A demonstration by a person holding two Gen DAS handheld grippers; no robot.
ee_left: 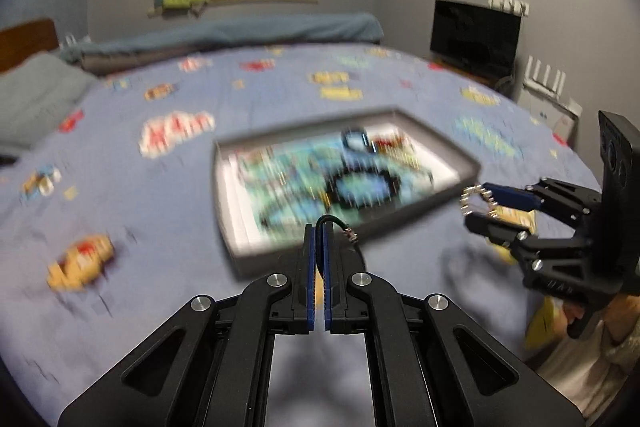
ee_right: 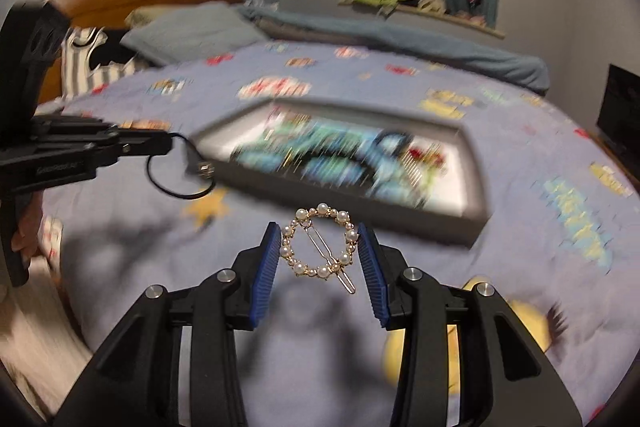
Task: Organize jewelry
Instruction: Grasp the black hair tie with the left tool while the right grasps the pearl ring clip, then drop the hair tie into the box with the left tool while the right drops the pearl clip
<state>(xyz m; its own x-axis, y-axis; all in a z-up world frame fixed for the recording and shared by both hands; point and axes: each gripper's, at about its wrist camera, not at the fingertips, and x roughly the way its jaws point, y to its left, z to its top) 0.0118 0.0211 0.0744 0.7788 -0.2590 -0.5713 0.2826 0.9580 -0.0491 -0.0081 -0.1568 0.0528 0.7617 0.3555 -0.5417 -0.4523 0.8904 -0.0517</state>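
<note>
My left gripper (ee_left: pixel 319 233) is shut on a thin black hair tie (ee_left: pixel 340 227) that carries a small charm; its loop hangs below the fingers in the right wrist view (ee_right: pixel 176 183). My right gripper (ee_right: pixel 319 233) is shut on a round pearl hair clip (ee_right: pixel 318 247) with a gold pin, held by its sides; the clip also shows in the left wrist view (ee_left: pixel 478 201). Both grippers hover above the bed, in front of a grey tray (ee_left: pixel 460 163), also seen in the right wrist view (ee_right: pixel 476 163), with blurred colourful jewelry inside.
The blue patterned bedspread (ee_left: pixel 160 187) lies under everything. A grey pillow (ee_left: pixel 36 95) and a folded blue blanket (ee_left: pixel 240 31) lie at the far side. A black monitor (ee_left: pixel 476 39) stands at the right. A yellow object (ee_right: pixel 524 323) lies beneath my right gripper.
</note>
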